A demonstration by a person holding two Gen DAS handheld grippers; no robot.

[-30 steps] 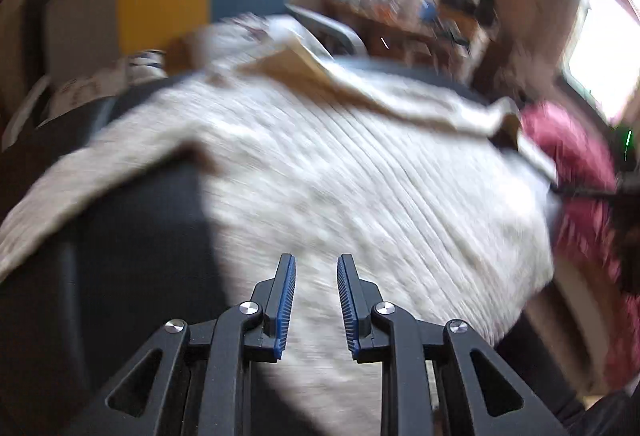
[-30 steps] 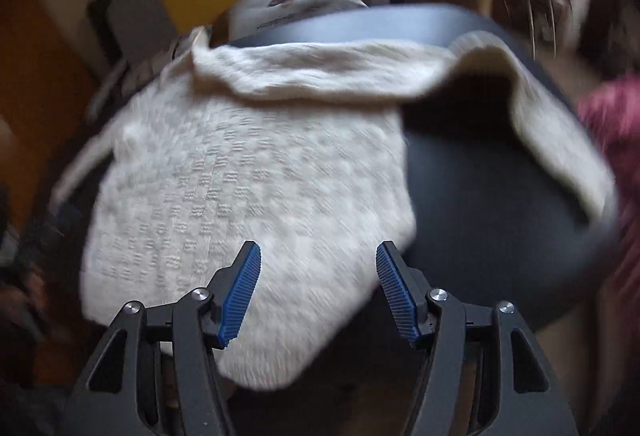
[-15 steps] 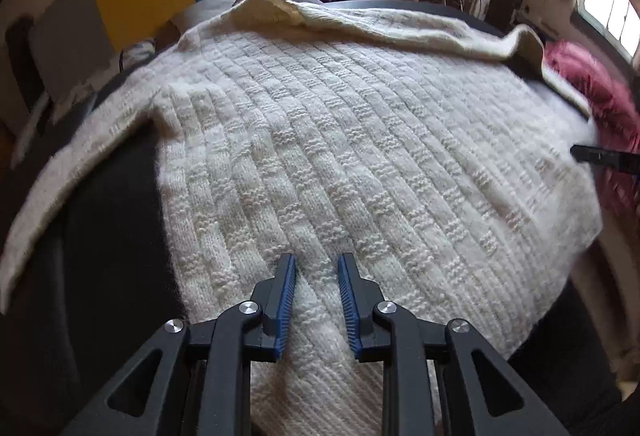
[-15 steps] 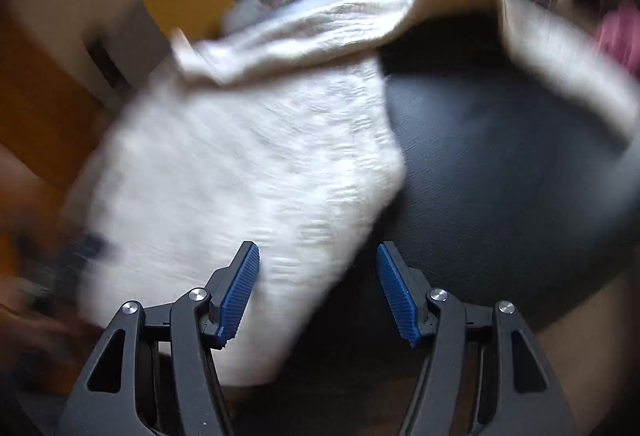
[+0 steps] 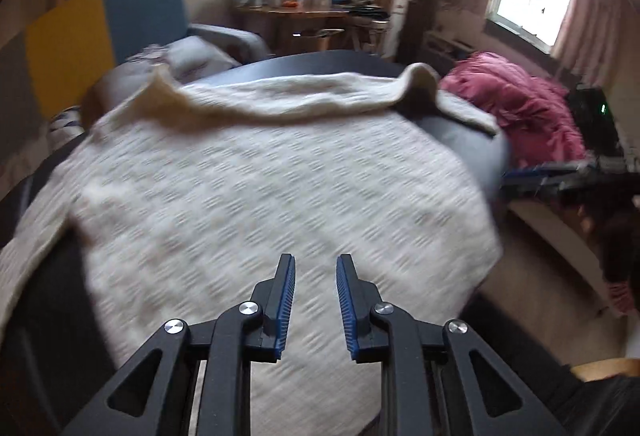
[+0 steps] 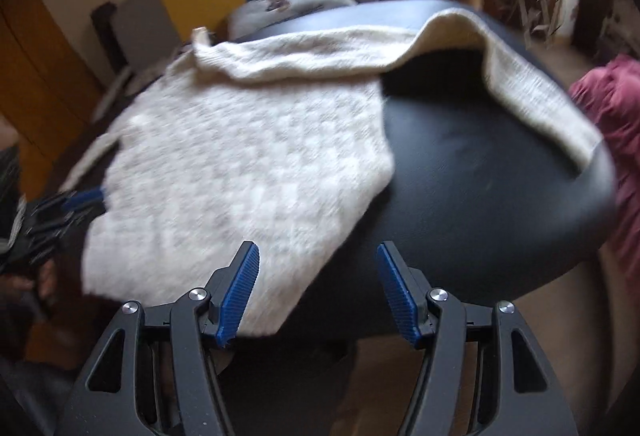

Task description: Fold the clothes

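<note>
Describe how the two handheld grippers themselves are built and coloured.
Both look alike. The left gripper and the right gripper have matte black linkage arms with triangular cut-outs, joined by round silver pivot bolts. Each carries two slim black fingers faced with ribbed blue pads. No cables, markings or sleeves are visible near either one.
</note>
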